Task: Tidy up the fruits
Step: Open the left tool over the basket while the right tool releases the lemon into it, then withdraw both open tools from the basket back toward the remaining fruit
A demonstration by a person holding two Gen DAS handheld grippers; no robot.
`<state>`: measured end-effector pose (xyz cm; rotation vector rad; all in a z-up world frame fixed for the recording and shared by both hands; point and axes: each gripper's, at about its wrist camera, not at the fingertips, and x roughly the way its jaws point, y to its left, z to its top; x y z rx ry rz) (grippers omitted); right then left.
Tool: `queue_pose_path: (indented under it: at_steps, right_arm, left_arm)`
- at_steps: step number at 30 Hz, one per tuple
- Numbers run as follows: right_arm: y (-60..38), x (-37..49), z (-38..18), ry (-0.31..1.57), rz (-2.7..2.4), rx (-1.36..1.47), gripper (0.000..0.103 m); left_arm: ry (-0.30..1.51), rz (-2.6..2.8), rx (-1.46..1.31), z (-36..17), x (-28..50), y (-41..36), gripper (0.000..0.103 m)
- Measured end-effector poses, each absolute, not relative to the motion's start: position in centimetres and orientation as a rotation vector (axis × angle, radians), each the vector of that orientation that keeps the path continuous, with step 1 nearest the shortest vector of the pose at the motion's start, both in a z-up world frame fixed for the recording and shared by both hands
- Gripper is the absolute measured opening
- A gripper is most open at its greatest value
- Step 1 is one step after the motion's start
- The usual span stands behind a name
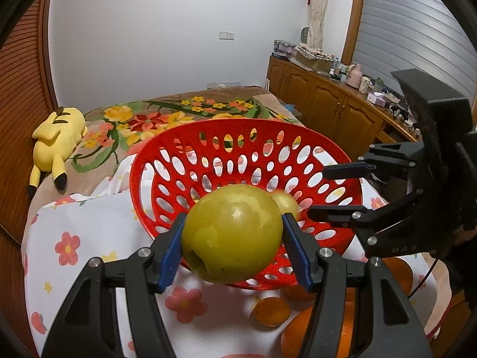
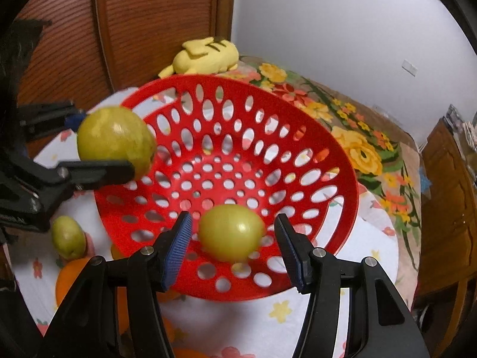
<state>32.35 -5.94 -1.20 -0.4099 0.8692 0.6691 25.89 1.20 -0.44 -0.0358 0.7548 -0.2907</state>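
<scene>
3 green fruits (image 2: pixel 114 137), 1 red basket (image 2: pixel 342 179), approx. 3 oranges (image 1: pixel 272 311)

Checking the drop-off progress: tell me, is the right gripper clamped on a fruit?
No, the right gripper's blue pads stand clear of the small green fruit in the red basket.

Both wrist cameras look steeply down, close over the red perforated basket (image 1: pixel 208 137) (image 2: pixel 342 179), from opposite sides; both share it.
</scene>
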Motion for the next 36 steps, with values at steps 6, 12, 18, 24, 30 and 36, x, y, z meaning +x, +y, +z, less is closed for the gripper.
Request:
queue_pose_path:
  at_steps: [6,12,18,24,30,36]
  right_arm:
    - [-6.5,32.3,-0.4,0.857,0.66,-0.388,0.057]
    - [-7.6,31.8,0.5,0.842,0.652,-0.353,0.057]
    - [-9.1,30.6,1.7,0.81,0.634,-0.307,0.058]
    - [-10.4,28.5,2.7,0.787,0.61,-0.257,0.058]
    - [-11.5,25.7,4.0,0.754,0.581,-0.223,0.058]
    - [-12.4,22.6,4.9,0.717,0.563,-0.185,0.059]
  left_arm:
    - [0.764,-0.278,-0.017,-0.7,26.2,1.0,0.061]
    - [0.725,-0.284,-0.012,0.4,25.3,0.8,0.064]
    - [0.704,-0.29,-0.026,1.2,23.6,1.0,0.064]
    - [0.685,-0.297,-0.038,1.4,21.3,1.6,0.066]
    - [0.667,-0.296,-0.047,1.7,18.8,1.9,0.07]
    - [0.651,-0.297,-0.049,1.8,16.0,2.1,0.072]
